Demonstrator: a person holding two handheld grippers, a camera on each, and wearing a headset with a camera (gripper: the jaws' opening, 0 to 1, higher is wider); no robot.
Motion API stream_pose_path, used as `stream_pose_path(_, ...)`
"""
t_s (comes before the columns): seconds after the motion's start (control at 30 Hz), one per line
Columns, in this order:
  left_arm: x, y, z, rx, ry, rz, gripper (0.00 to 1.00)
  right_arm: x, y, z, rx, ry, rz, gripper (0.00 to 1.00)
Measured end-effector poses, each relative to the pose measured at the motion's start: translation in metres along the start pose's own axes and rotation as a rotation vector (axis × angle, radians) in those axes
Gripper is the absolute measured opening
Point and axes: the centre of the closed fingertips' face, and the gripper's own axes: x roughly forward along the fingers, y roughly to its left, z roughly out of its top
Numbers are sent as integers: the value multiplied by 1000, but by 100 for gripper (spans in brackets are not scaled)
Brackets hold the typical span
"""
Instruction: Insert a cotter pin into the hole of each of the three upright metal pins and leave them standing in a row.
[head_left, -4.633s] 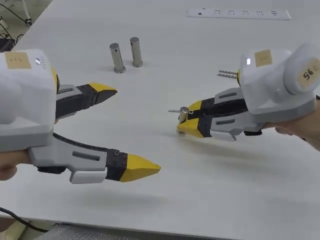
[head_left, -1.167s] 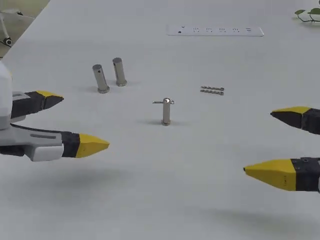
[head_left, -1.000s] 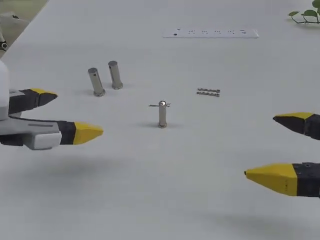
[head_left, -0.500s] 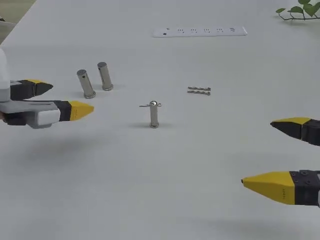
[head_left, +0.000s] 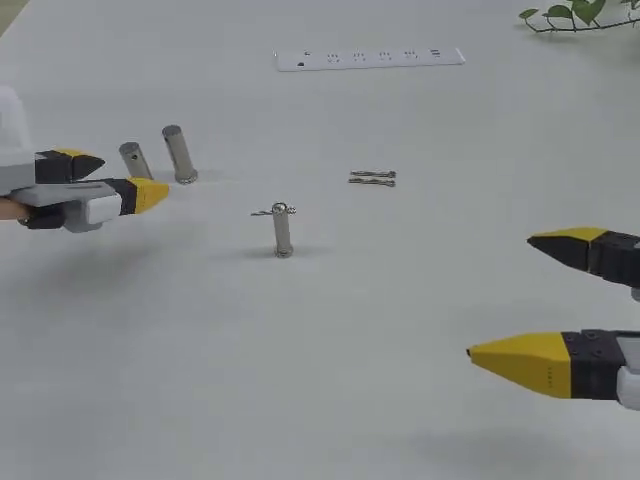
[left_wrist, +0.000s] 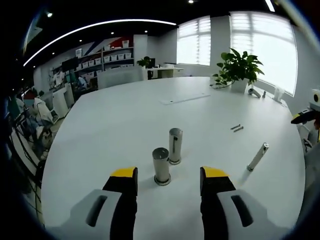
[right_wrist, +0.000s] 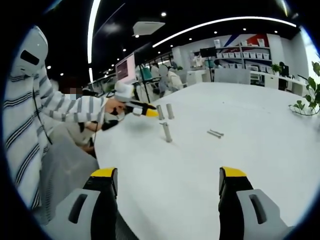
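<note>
Closing in on two bare silver metal pins, the yellow-tipped left gripper spreads its fingers wide, as does the right gripper. A third upright pin fitted with a cotter pin stands mid-way across the white desk, with two loose cotter pins lying beyond it.

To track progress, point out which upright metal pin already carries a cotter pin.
The lone pin standing mid-table, with a cotter pin crossing its top. The two pins beside the left gripper carry none.
</note>
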Motion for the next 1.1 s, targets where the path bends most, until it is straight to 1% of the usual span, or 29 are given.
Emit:
stream_pose_path(0.07, 3, 0, 0, -11, -1, 8, 45, -1, 0, -1, 5, -1, -5, 84)
stream_pose_path(0.17, 9, 1, -2, -29, 1, 29, 43, -1, -1, -2, 11, -1, -11, 84)
stream_pose_path(0.27, 12, 0, -6, -47, 11, 23, 39, -1, 0, -2, 17, -5, -13, 84)
stream_pose_path(0.33, 12, 2, -6, -53, 11, 35, 37, -1, 0, -2, 21, -7, -14, 84)
stream_pose_path(0.47, 14, 9, -6, -73, 6, 64, 29, -1, -1, -2, 25, -9, -17, 84)
stream_pose_path(0.6, 15, 6, -6, -56, 8, 47, 21, -1, -3, -1, 28, -13, -22, 84)
stream_pose_path(0.8, 16, 10, -7, -51, 16, 60, 14, -2, -8, 1, 35, -16, -30, 84)
stream_pose_path(0.87, 16, 10, -7, -48, 15, 64, 12, -2, -8, 1, 34, -16, -31, 84)
stream_pose_path(0.9, 16, 7, -7, -42, 18, 60, 12, -2, -8, 1, 34, -15, -32, 83)
stream_pose_path(0.93, 16, 8, -6, -24, 17, 64, 12, -2, -8, 0, 34, -15, -32, 83)
stream_pose_path(1.03, 16, 8, -6, -39, 24, 68, 11, -2, -8, 0, 38, -12, -32, 83)
stream_pose_path(1.1, 16, 7, -6, -23, 30, 71, 11, -2, -8, -1, 37, -8, -31, 83)
